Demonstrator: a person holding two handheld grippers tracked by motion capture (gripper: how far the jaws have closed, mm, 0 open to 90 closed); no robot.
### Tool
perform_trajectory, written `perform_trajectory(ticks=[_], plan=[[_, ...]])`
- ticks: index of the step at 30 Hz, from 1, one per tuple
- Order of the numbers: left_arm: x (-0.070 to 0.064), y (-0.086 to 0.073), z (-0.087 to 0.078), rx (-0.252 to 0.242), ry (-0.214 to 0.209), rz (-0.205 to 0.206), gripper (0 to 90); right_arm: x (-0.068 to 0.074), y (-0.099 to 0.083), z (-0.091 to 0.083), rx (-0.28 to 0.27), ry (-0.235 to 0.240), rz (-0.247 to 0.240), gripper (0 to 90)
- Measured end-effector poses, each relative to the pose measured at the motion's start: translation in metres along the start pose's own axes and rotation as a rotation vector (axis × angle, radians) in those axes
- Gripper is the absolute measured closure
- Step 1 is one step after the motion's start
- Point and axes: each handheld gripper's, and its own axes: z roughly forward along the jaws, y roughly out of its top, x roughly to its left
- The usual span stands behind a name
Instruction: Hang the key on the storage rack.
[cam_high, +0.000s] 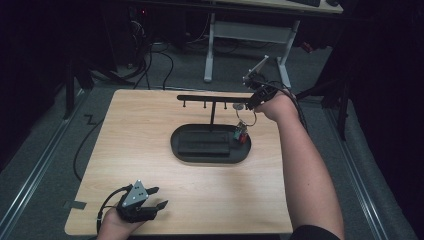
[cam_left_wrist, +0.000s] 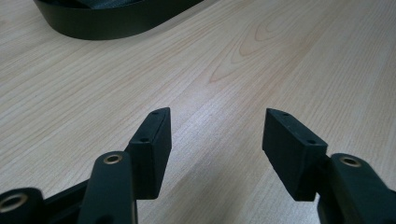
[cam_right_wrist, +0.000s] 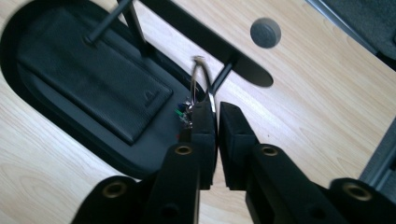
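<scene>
The bench (cam_left_wrist: 280, 60) was pale wood-grain with a smooth, faintly sheened top. The oval tray (cam_right_wrist: 28, 93) looked matt black, its inset pad (cam_right_wrist: 93, 70) finely textured like leather. The key ring (cam_right_wrist: 201, 79) was shiny metal. The tongs' pads (cam_left_wrist: 152, 149) looked matt black plastic with brassy screw eyelets.

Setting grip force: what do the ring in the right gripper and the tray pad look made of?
Ring: thin metal wire by its look, silvery with bright glints. Pad in the tray: matte black, faintly grained with a small embossed mark, probably leather or imitation. Right gripper pinches the ring.
</scene>
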Motion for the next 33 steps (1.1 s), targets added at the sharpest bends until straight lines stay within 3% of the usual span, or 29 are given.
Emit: perform_trajectory(ticks=[3,8,9,11,14,21,23,27,31,33], plan=[[0.0,0.001,0.0,0.008,-0.003,0.005,43.0,0.001,0.0,-0.005,-0.023,-0.027,-0.002,80.5],[0.0,0.001,0.0,0.005,-0.006,0.007,43.0,0.008,-0.007,-0.014,-0.052,-0.023,-0.005,72.9],[0.0,0.001,0.0,0.005,-0.007,0.007,42.9,0.012,-0.014,-0.016,-0.057,-0.029,-0.005,65.4],[0.0,0.001,0.0,0.001,-0.006,0.006,42.9,0.014,-0.017,-0.016,-0.063,-0.029,-0.005,62.7],[-0.001,0.002,0.0,0.003,-0.006,0.008,42.9,0.018,-0.037,-0.017,-0.104,-0.025,0.01,48.8],[-0.002,0.002,0.001,-0.004,0.003,0.006,42.5,0.025,-0.069,-0.013,-0.175,-0.021,0.027,34.0],[-0.001,0.002,0.0,-0.015,0.002,0.002,42.4,0.028,-0.079,-0.01,-0.193,-0.01,0.028,31.8],[0.001,0.002,0.001,-0.015,0.005,-0.005,42.4,0.032,-0.097,-0.001,-0.239,-0.038,0.048,27.6],[0.001,0.002,0.002,-0.009,0.006,-0.006,42.4,0.032,-0.121,0.012,-0.299,-0.004,0.086,26.6],[0.0,0.002,0.003,-0.008,0.004,-0.008,42.3,0.033,-0.125,0.014,-0.3,-0.002,0.089,26.4]])
